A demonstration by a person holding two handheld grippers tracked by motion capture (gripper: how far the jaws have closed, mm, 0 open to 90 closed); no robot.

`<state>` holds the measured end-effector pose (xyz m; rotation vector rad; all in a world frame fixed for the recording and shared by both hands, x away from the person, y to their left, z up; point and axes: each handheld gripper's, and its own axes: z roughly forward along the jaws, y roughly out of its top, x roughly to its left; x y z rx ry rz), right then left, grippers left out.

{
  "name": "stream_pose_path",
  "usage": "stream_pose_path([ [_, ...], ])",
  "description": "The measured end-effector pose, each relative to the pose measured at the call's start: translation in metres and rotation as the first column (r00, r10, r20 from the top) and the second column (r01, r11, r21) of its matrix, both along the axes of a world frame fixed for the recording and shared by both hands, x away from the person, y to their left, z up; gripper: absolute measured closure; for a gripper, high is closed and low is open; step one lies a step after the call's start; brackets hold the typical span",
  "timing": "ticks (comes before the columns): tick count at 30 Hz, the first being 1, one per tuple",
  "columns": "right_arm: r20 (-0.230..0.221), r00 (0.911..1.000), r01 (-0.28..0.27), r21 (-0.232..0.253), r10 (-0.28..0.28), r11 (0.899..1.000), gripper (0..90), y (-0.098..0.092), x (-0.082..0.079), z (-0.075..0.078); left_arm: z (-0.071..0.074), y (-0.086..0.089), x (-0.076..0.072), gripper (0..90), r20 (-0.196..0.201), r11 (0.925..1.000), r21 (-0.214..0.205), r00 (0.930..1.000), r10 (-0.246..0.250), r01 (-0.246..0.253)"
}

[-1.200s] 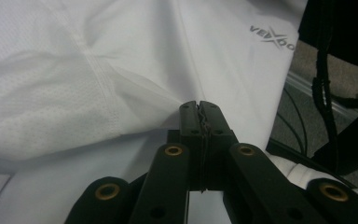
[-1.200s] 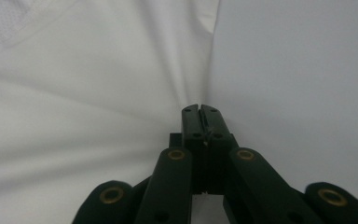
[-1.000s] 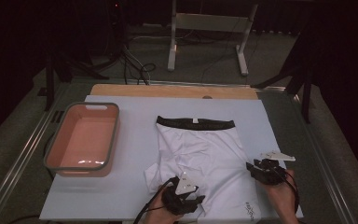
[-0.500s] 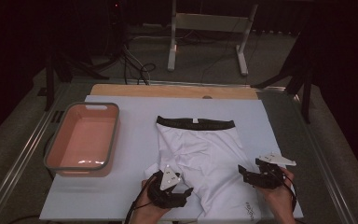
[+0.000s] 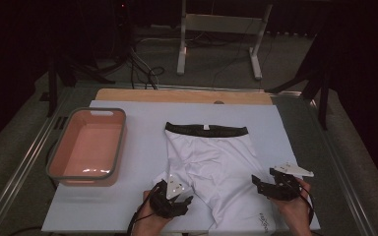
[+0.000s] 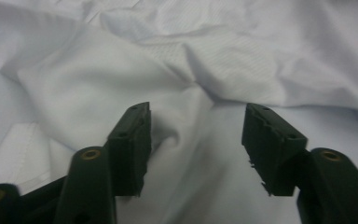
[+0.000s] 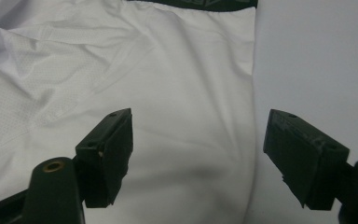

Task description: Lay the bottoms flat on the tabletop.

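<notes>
Left gripper low over white shorts, jaws apart, just narrowing

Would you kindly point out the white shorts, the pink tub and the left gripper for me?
white shorts [image 5: 211, 157], high view, on the flat middle of the fabric.
pink tub [image 5: 119, 142], high view, on its right rim.
left gripper [image 6: 196, 128], left gripper view, midway between its fingertips.

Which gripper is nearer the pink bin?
Left. The left gripper sits at the shorts' near-left leg, just right of the pink bin's near corner. The right gripper is across the shorts, at their right edge.
</notes>
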<state>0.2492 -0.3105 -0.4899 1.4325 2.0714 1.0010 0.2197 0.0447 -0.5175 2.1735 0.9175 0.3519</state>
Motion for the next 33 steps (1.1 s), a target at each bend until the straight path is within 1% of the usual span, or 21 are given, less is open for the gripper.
stream_pose_path([
  [2, 0.0, 1.0, 0.001, 0.0, -0.001, 1.0, 24.0, -0.001, 0.0, 0.0, -0.002, 0.001, 0.002, 52.3, 0.0, 0.9998, 0.016, 0.9999, 0.014, -0.014],
  [4, -0.003, 1.0, -0.002, 0.0, 0.002, 1.0, 24.2, -0.001, 0.0, -0.001, -0.004, 0.005, 0.007, 64.9, -0.019, 0.9993, 0.005, 0.9991, 0.038, -0.038],
  [6, -0.003, 1.0, -0.001, 0.0, 0.001, 1.0, 24.3, -0.001, 0.0, -0.001, -0.002, 0.009, 0.009, 77.4, -0.031, 0.999, -0.019, 0.9987, 0.039, -0.04],
  [7, -0.004, 1.0, -0.003, 0.0, 0.003, 1.0, 24.4, -0.001, 0.0, -0.001, 0.0, 0.01, 0.009, 81.8, -0.031, 0.9988, -0.027, 0.9988, 0.039, -0.04],
  [8, -0.004, 1.0, -0.005, 0.001, 0.005, 1.0, 24.7, -0.001, 0.0, -0.001, 0.002, 0.011, 0.009, 83.4, -0.026, 0.9988, -0.032, 0.999, 0.037, -0.038],
  [10, -0.005, 1.0, -0.002, -0.003, 0.002, 1.0, 24.7, 0.0, 0.001, -0.002, 0.006, 0.013, 0.008, 84.1, -0.035, 0.9971, -0.068, 0.9989, 0.031, -0.034],
  [12, -0.007, 1.0, -0.004, -0.002, 0.004, 1.0, 24.7, -0.001, 0.001, -0.002, 0.011, 0.016, 0.008, 84.0, -0.031, 0.9947, -0.095, 0.9989, 0.036, -0.039],
  [14, -0.01, 0.9999, -0.005, -0.004, 0.005, 1.0, 24.7, -0.001, 0.001, -0.002, 0.016, 0.02, 0.007, 83.8, -0.016, 0.9929, -0.11, 0.999, 0.042, -0.044],
  [16, -0.01, 0.9999, -0.004, -0.004, 0.004, 1.0, 24.7, -0.001, 0.001, -0.002, 0.022, 0.024, 0.007, 83.6, -0.01, 0.9886, -0.143, 0.9988, 0.047, -0.048],
  [21, -0.01, 1.0, -0.001, -0.006, 0.001, 1.0, 24.7, -0.002, 0.001, -0.002, 0.036, 0.035, 0.007, 83.4, 0.013, 0.9743, -0.219, 0.9982, 0.059, -0.055],
  [22, -0.01, 1.0, -0.001, -0.006, 0.001, 1.0, 24.7, -0.002, 0.001, -0.002, 0.036, 0.035, 0.007, 83.4, 0.013, 0.9743, -0.219, 0.9982, 0.059, -0.055],
  [23, -0.009, 1.0, -0.001, -0.005, 0.0, 1.0, 24.8, -0.002, 0.001, -0.002, 0.04, 0.038, 0.007, 83.4, 0.018, 0.9681, -0.244, 0.9978, 0.063, -0.057],
  [24, -0.009, 1.0, -0.001, -0.005, 0.0, 1.0, 24.8, -0.002, 0.001, -0.002, 0.04, 0.038, 0.007, 83.4, 0.018, 0.9681, -0.244, 0.9978, 0.063, -0.057],
  [26, -0.009, 1.0, 0.002, -0.005, -0.002, 1.0, 24.8, -0.002, 0.001, -0.002, 0.049, 0.042, 0.007, 83.4, 0.021, 0.9539, -0.296, 0.9981, 0.059, -0.05],
  [27, -0.009, 1.0, 0.002, -0.005, -0.002, 1.0, 24.8, -0.002, 0.001, -0.002, 0.049, 0.042, 0.007, 83.3, 0.021, 0.9539, -0.296, 0.9981, 0.059, -0.05],
  [28, -0.01, 0.9999, 0.0, -0.004, 0.0, 1.0, 24.8, -0.002, 0.001, -0.002, 0.053, 0.043, 0.007, 83.4, 0.027, 0.9481, -0.315, 0.9982, 0.053, -0.042],
  [29, -0.01, 0.9999, 0.0, -0.004, 0.0, 1.0, 24.8, -0.002, 0.001, -0.002, 0.053, 0.043, 0.007, 83.3, 0.027, 0.9481, -0.315, 0.9982, 0.053, -0.042],
  [30, -0.007, 1.0, -0.001, -0.004, 0.001, 1.0, 24.8, -0.002, 0.001, -0.001, 0.056, 0.043, 0.006, 83.2, 0.037, 0.9458, -0.323, 0.9982, 0.048, -0.034],
  [31, -0.007, 1.0, -0.001, -0.004, 0.001, 1.0, 24.8, -0.002, 0.001, -0.001, 0.056, 0.043, 0.006, 83.1, 0.037, 0.9458, -0.323, 0.9982, 0.048, -0.034],
  [32, -0.007, 1.0, 0.001, -0.004, -0.001, 1.0, 24.8, -0.002, 0.001, -0.001, 0.058, 0.044, 0.006, 83.1, 0.047, 0.9433, -0.331, 0.9977, 0.048, -0.03],
  [33, -0.007, 1.0, 0.001, -0.004, -0.001, 1.0, 24.8, -0.002, 0.001, -0.001, 0.058, 0.044, 0.006, 83.0, 0.047, 0.9433, -0.331, 0.9977, 0.048, -0.03],
])
